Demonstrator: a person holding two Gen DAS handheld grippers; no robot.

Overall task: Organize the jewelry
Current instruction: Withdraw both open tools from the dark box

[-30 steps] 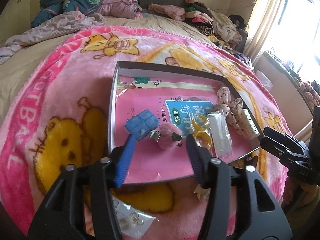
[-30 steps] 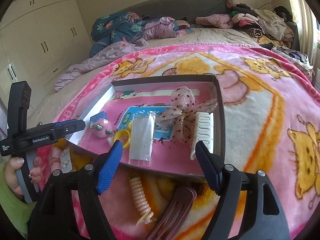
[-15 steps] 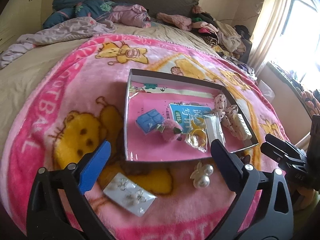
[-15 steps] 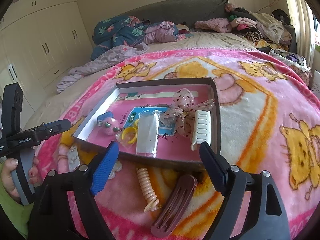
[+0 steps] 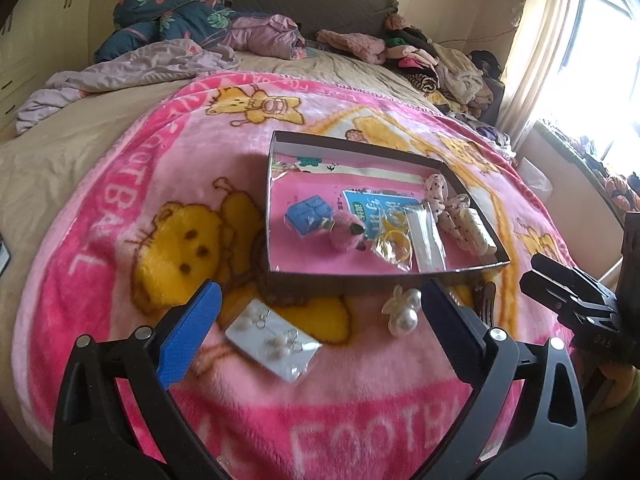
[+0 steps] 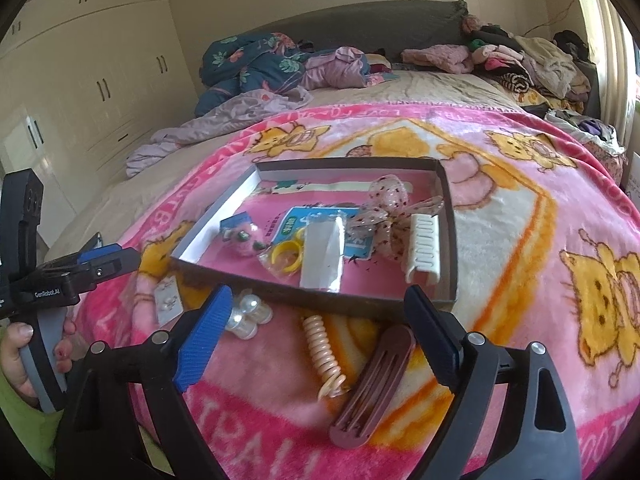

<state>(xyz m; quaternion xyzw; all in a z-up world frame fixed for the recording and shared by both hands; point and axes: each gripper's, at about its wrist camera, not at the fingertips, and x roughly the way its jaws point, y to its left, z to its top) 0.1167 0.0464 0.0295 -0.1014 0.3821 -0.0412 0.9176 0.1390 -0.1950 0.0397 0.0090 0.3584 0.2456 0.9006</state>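
- Left wrist view: the shallow box [image 5: 384, 276] sits on the pink blanket [image 5: 100, 208] spread over the bed, and it already holds a blue square piece [image 5: 309, 215], a pink fuzzy charm [image 5: 347, 234], a bagged yellow ring [image 5: 394, 245], a clear packet [image 5: 426, 240], a dotted bow [image 5: 442, 196] and a white claw clip [image 5: 478, 236].
- In that view the earring card [image 5: 274, 340] and the pearl clip [image 5: 404, 312] lie on the blanket just in front of the box, so I judge the sorting roughly half done.
- The left tool [image 5: 318, 320] hangs over these two pieces with its jaws wide apart and nothing between them.
- Against the left view of a second ago, the left tool was close over the box with its jaws narrow, beside the blue piece; now it is drawn back and spread, and the card and pearls are in full sight.
- Right wrist view: the same box [image 6: 320, 300] shows its contents, the white claw clip [image 6: 424, 248] and bow [image 6: 384, 208] on its right side.
- Outside it, near its front wall, lie the pearl clip [image 6: 246, 314], a coiled hair tie [image 6: 322, 352], a brown hair clip [image 6: 372, 384] and the earring card [image 6: 168, 300]: four pieces left to move.
- The right tool [image 6: 316, 344] is open and empty, poised over the coil and brown clip.
- Compared with a second ago, the right tool has pulled back a little, and the left tool [image 6: 108, 266] at the left edge reaches farther toward the card.
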